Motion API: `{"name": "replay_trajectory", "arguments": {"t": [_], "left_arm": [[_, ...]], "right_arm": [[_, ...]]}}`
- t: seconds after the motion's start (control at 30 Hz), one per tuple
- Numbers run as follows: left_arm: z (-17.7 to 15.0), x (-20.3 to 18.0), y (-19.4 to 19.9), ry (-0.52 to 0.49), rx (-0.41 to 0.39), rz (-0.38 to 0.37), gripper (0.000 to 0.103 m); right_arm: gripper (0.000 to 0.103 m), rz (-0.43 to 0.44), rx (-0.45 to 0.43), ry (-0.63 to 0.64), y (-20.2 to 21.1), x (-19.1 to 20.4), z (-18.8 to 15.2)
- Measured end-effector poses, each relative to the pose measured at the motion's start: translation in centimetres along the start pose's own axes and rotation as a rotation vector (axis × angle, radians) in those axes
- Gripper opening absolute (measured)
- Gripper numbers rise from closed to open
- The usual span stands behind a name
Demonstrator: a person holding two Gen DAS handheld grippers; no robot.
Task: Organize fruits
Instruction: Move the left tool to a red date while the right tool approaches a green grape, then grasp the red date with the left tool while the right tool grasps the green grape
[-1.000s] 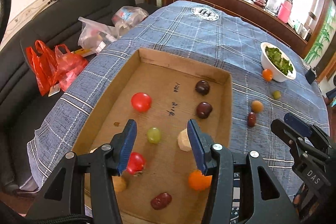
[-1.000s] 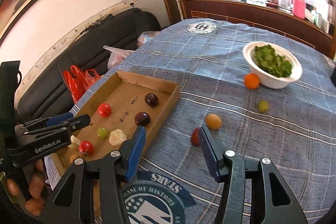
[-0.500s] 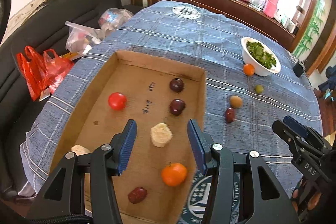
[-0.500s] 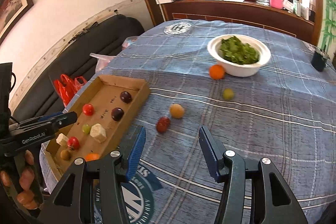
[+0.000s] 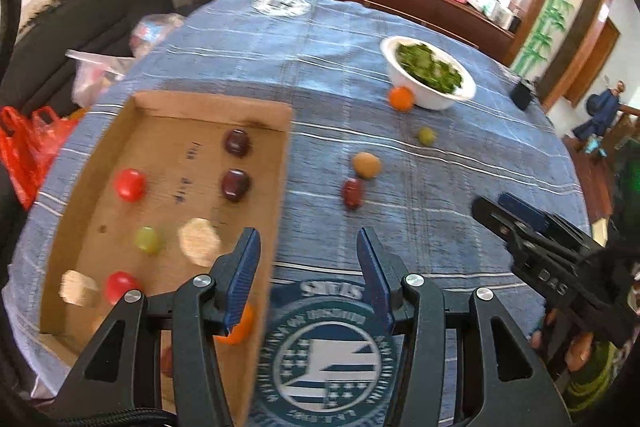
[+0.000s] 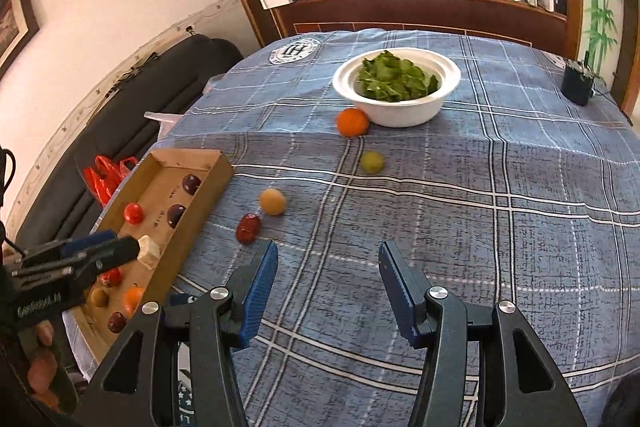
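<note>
A: From the left wrist, the left gripper [image 5: 308, 267] hangs with jaws apart and nothing between them, above the edge of the cardboard tray [image 5: 100, 155]. Four fruits lie loose on the cloth; nearest is the dark red fruit [image 5: 353, 193], near the tray's right wall.

B: I'd go for that one, centred between the pads, and close gently so it doesn't roll.

A: From the right wrist, the right gripper [image 6: 326, 287] is also parted and empty. The orange [image 6: 352, 122] touches the white bowl [image 6: 448, 99].

B: Then approach the orange from its free side.
</note>
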State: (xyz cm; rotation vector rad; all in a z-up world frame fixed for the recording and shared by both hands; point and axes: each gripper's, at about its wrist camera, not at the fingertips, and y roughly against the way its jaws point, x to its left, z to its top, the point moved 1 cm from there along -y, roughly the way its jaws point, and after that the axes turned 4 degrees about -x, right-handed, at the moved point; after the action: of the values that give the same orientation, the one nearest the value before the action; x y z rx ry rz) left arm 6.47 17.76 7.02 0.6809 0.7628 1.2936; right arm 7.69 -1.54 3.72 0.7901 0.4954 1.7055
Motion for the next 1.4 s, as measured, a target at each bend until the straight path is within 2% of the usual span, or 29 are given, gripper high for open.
{"name": "replay_trajectory", "arguments": {"t": [0.3, 0.37, 0.5, 0.87, 1.03, 1.1, 1.17, 1.23, 1.27, 1.4], "left_arm": [[-0.1, -2.3, -2.0, -0.037, 0.037, -0.067, 0.049], [-0.1, -2.6, -2.8, -0.035, 0.050, -0.079, 0.049], [0.3, -3.0, -4.6, -0.036, 0.065, -0.067, 0.048], [1.6, -4.0, -9.8, -0.062, 0.110, 0.000, 0.048], [1.6, -4.0, -10.9, -0.078, 0.099, 0.028, 0.048], [1.5, -4.3, -10.9, -0.094, 0.084, 0.033, 0.046], [1.5, -4.4, -10.9, -0.099, 0.068, 0.042, 0.041], [1.6, -4.1, -10.9, -0.093, 0.064, 0.048, 0.024], [1.7, -3.9, -10.8, -0.085, 0.067, 0.039, 0.019], [1.7, -3.0, -9.9, -0.048, 0.063, -0.010, 0.017]], "right_arm": [[0.054, -0.011, -0.011, 0.000, -1.4, -1.3, 0.8], [0.051, -0.013, -0.017, 0.009, -1.9, -1.4, 1.0], [0.043, -0.015, -0.010, 0.018, -3.6, -2.0, 1.6], [0.043, -0.034, 0.015, 0.047, -8.5, -3.1, 3.8], [0.036, -0.044, 0.034, 0.051, -10.6, -3.4, 4.1], [0.034, -0.047, 0.039, 0.053, -11.2, -3.3, 4.3], [0.030, -0.057, 0.028, 0.065, -11.6, -3.2, 4.5], [0.022, -0.072, 0.026, 0.074, -11.8, -3.1, 4.7], [0.022, -0.070, 0.028, 0.070, -11.8, -3.2, 4.8], [0.022, -0.057, 0.028, 0.063, -10.5, -3.0, 4.4]]}}
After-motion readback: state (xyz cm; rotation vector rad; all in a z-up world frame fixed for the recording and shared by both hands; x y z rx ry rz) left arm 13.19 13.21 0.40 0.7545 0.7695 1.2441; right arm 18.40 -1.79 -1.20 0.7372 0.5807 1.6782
